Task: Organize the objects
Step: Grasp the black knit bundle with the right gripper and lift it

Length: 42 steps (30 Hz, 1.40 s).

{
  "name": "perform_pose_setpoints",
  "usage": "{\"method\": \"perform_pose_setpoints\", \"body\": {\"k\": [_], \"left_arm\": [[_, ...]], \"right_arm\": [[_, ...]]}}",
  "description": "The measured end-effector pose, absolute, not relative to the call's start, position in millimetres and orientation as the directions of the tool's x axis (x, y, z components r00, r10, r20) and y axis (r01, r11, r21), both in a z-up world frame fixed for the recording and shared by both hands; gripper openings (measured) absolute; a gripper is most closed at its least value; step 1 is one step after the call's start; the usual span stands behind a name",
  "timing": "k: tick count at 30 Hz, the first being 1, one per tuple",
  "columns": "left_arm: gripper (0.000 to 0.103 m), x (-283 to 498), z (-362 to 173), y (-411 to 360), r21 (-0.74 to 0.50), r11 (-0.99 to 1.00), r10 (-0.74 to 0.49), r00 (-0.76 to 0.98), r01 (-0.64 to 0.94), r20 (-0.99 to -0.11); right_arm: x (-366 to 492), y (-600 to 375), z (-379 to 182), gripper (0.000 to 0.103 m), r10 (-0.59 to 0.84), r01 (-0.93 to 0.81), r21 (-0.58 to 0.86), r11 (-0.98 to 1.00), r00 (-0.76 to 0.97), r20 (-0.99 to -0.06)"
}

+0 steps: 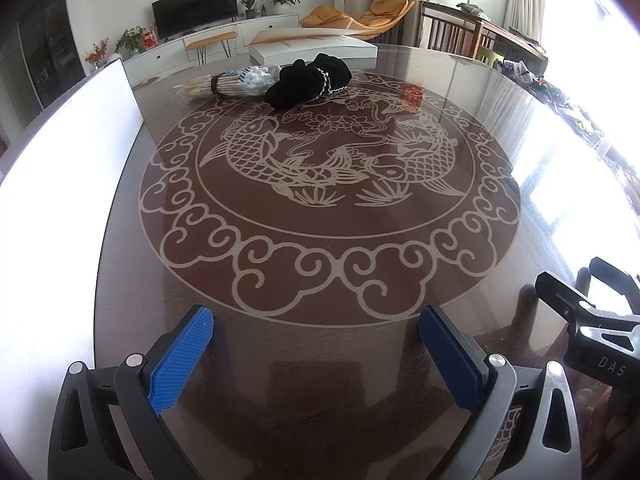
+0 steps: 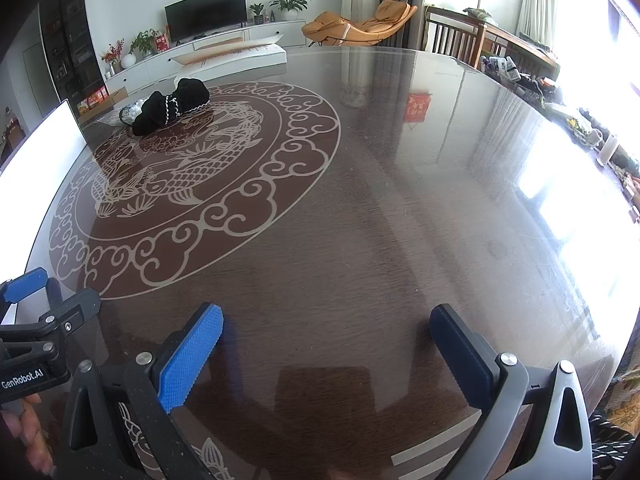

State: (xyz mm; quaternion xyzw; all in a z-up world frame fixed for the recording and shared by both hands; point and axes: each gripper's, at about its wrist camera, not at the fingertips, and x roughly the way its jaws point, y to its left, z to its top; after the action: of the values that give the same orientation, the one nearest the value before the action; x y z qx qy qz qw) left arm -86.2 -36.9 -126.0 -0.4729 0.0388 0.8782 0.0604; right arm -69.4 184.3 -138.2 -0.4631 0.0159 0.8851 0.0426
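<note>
Over the near edge of the round table [image 1: 320,272], left wrist view: left gripper [image 1: 316,344] hovers with blue pads spread wide, nothing between them. Black cloth bundle [image 1: 308,82] lies toward the far edge, on the rim of the etched fish medallion [image 1: 328,184]. Touching its left side, a clear packet of cotton swabs [image 1: 228,82]. White board [image 1: 68,152] along the left edge. Right gripper's body shows at lower right. Right wrist view: right gripper [image 2: 326,350] also spread apart and empty, above bare glossy wood near the near edge. Black cloth bundle [image 2: 172,106] far left, well apart from both grippers; left gripper [image 2: 36,320] at lower left.
</note>
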Motion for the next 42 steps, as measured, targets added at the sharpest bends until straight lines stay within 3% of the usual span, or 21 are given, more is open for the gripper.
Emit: {"method": "perform_pose_setpoints", "body": {"k": [10, 19, 25, 28, 29, 30, 37, 42], "left_arm": [[0.103, -79.2, -125.7, -38.0, 0.008, -0.989, 0.078, -0.569, -0.148, -0.818], [0.103, -78.4, -125.8, -37.6, 0.007, -0.989, 0.078, -0.571, -0.145, -0.817], [0.103, -78.2, -125.9, -37.6, 0.007, -0.989, 0.077, -0.572, -0.144, -0.817], [0.103, -78.4, -125.8, -37.8, 0.006, -0.99, 0.078, -0.571, -0.144, -0.817], [0.103, -78.5, -125.8, -37.7, 0.006, -0.989, 0.078, -0.571, -0.145, -0.817], [0.103, -78.5, -125.9, -37.7, 0.006, -0.989, 0.078, -0.571, -0.144, -0.817], [0.103, -79.1, -125.2, -37.6, 0.006, -0.99, 0.078, -0.572, -0.144, -0.817], [0.103, -79.8, -125.4, -37.1, 0.008, -0.99, 0.075, -0.572, -0.142, -0.817]], "right_arm": [[-82.1, 173.1, -137.9, 0.103, 0.009, -0.002, -0.01, -1.0, -0.544, -0.839], [-219.9, 111.1, -130.9, 0.103, -0.151, 0.22, 0.042, -0.975, -0.506, -0.849], [-301.3, 74.8, -114.1, 0.102, -0.283, 0.128, 0.253, -0.959, -0.488, -0.825], [-331.3, 58.4, -118.0, 0.084, -0.31, 0.109, 0.295, -0.949, -0.469, -0.827], [-337.2, 53.1, -122.3, 0.055, -0.317, 0.121, 0.295, -0.948, -0.45, -0.835], [-340.3, 49.1, -127.7, 0.046, -0.319, 0.143, 0.285, -0.948, -0.427, -0.846], [-262.0, 104.5, -124.3, 0.044, -0.286, 0.246, 0.187, -0.951, -0.474, -0.833], [-162.6, 173.3, -122.7, 0.045, -0.213, 0.188, 0.132, -0.973, -0.521, -0.826]]}}
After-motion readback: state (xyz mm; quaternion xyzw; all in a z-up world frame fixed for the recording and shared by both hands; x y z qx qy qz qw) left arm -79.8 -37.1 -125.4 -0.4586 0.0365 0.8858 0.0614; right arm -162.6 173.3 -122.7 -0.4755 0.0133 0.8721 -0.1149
